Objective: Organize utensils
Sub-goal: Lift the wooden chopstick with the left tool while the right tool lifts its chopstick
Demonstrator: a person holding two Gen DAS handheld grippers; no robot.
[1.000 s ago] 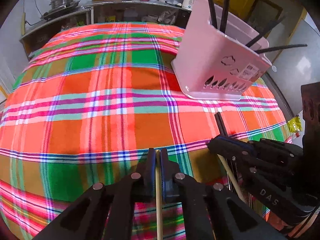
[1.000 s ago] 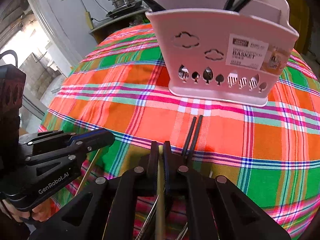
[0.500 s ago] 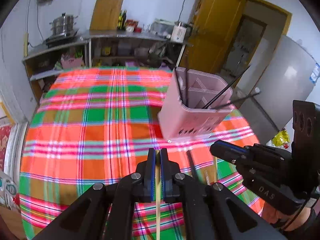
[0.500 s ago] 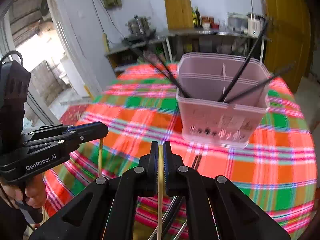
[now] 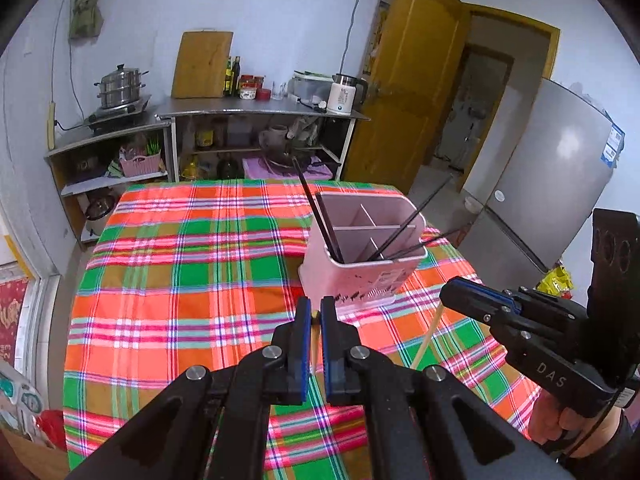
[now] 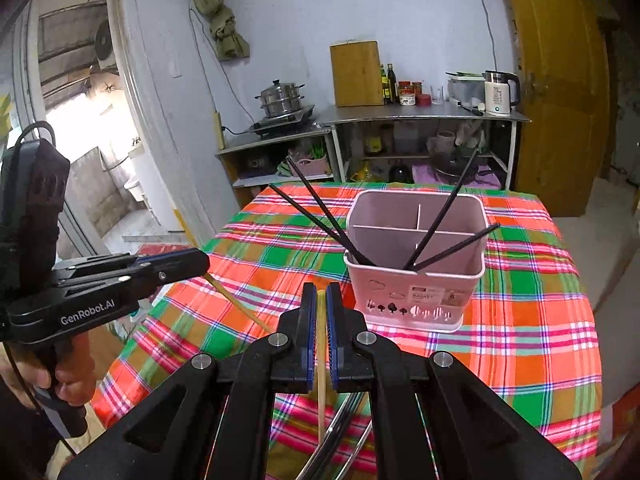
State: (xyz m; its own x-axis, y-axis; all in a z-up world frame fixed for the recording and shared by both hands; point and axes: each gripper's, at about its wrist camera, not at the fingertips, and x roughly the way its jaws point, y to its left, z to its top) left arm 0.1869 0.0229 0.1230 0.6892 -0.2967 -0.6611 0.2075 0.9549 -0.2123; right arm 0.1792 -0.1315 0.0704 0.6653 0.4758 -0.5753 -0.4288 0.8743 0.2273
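Each claw, left point(image 5: 315, 322) and right point(image 6: 321, 304), pinches one wooden chopstick point(image 6: 321, 364) above the table point(image 5: 168, 280). Held upright, the sticks look ready for the pink basket point(image 6: 416, 292).

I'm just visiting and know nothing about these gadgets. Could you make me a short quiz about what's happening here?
1. True or false: each tongs, left tongs and right tongs, grips a wooden chopstick.
2. How many black chopsticks stand in the pink holder? A) two B) four C) six
3. Fill in: the holder stands on a ____ tablecloth.

Key: 1 true; 2 B; 3 plaid
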